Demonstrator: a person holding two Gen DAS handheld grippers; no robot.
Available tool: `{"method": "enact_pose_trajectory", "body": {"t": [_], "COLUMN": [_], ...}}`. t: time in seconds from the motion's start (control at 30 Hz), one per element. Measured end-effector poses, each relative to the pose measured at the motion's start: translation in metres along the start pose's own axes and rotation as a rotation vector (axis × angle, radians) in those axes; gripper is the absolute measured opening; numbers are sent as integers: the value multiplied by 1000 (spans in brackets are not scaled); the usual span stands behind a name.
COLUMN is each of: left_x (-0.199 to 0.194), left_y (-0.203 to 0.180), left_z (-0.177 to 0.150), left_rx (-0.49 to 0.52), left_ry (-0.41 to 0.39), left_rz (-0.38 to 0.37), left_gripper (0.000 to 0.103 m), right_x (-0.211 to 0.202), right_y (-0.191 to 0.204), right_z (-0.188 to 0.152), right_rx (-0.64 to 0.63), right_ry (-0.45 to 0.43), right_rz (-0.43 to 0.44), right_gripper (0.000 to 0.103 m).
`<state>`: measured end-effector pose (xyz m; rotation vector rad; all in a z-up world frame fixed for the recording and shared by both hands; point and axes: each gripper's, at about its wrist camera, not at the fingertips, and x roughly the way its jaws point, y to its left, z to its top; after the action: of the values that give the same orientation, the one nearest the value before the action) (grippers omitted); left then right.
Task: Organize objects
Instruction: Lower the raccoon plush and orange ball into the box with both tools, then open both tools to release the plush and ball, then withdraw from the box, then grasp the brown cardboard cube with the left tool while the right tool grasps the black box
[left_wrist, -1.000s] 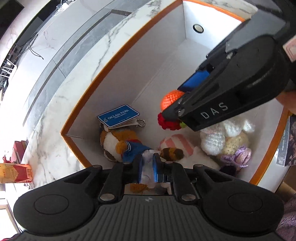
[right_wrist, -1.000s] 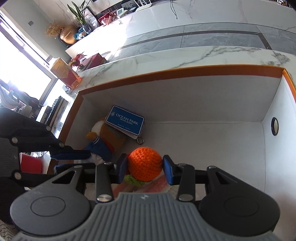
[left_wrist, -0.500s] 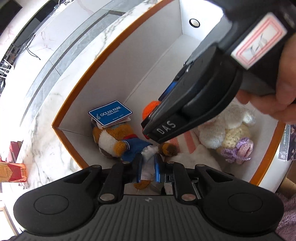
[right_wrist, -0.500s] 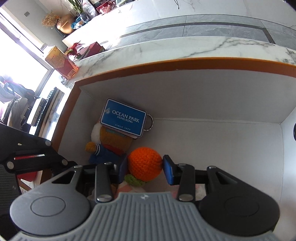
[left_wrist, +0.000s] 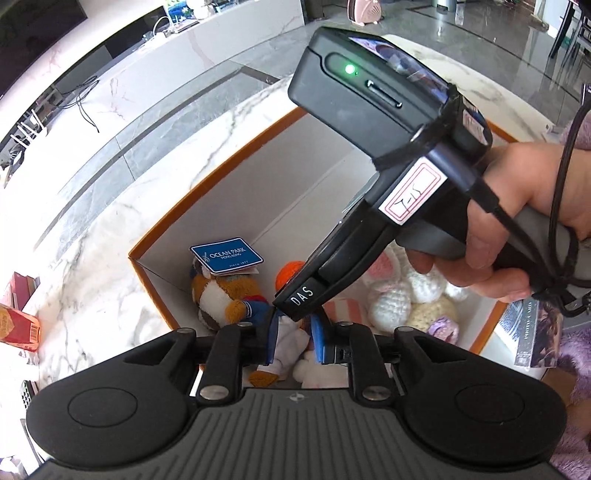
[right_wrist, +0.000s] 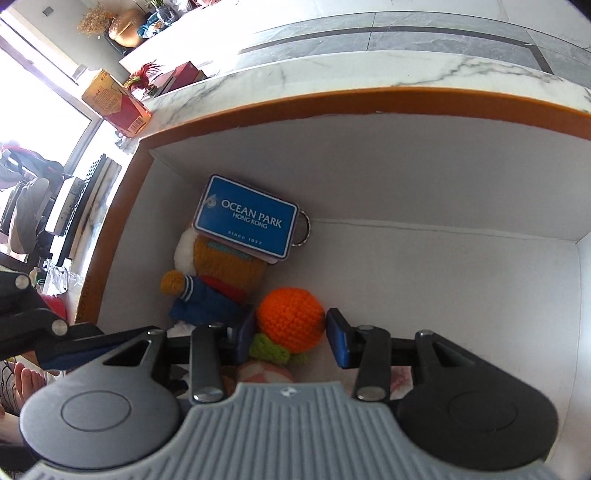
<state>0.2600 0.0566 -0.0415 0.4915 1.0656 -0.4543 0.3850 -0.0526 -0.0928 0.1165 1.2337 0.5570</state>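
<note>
Both tongs hang over the white box (right_wrist: 424, 177) with the orange rim: the right gripper (right_wrist: 290, 334) pinches the orange crochet ball (right_wrist: 290, 319) between its blue pads, low inside the box just beside the plush toy (right_wrist: 218, 280), while the left gripper (left_wrist: 293, 341) hovers above the same corner with its jaws a little apart and nothing squeezed between them, the toy's white parts merely showing through the gap. That low, nose-down hold suits setting the ball among the soft toys rather than dropping it, I judge. The plush toy lies against the box's corner with its blue OCEAN PARK tag (right_wrist: 247, 219) propped on top, and the white knitted toys (left_wrist: 410, 295) crowd the opposite side. Compared with a second ago, the right gripper has sunk deeper, the tag and toy now larger in its view, and the left gripper has drawn back higher, its jaws slightly wider.
</note>
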Motion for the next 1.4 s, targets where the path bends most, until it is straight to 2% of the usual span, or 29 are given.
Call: {"method": "enact_pose_trajectory", "body": {"t": [0.2,0.4,0.57,0.73,0.93,1.03,1.17,1.3,1.4], "left_x": [-22,-59,-85,-91,-81,-72,-70,-63,-55], "left_y": [-9,-28,-46,-73,-108,-125,-152,-172,-184], "left_z": [-2,-13,-30,-46,-58,-67,-79,-89,-101], "left_rx": [-60,-151,-256,-311,-355,-344,-314,-285,-267], "left_ry": [-55,-192,-324,-382,-363,-330,-258,-208,-171], "left_rz": [-11,-63,-144,-241,-281,-281,-251,-228,-253], "left_gripper": [24,24,24,24,25,32,49,58,64], "right_x": [-21,-69,-129,-179,-210,-213,-209,-200,-195], "right_y": [8,23,19,2,-30,-44,-55,-64,-66], "right_z": [-1,-19,-55,-108,-180,-212,-248,-270,-278], "right_rx": [-26,-99,-124,-99,36,118,195,278,306], "right_ry": [-56,-154,-254,-353,-399,-390,-374,-359,-348], "right_rz": [-37,-76,-67,-91,-130,-124,-167,-196,-222], "right_gripper": [51,50,50,50,50,52,56,61,70]}}
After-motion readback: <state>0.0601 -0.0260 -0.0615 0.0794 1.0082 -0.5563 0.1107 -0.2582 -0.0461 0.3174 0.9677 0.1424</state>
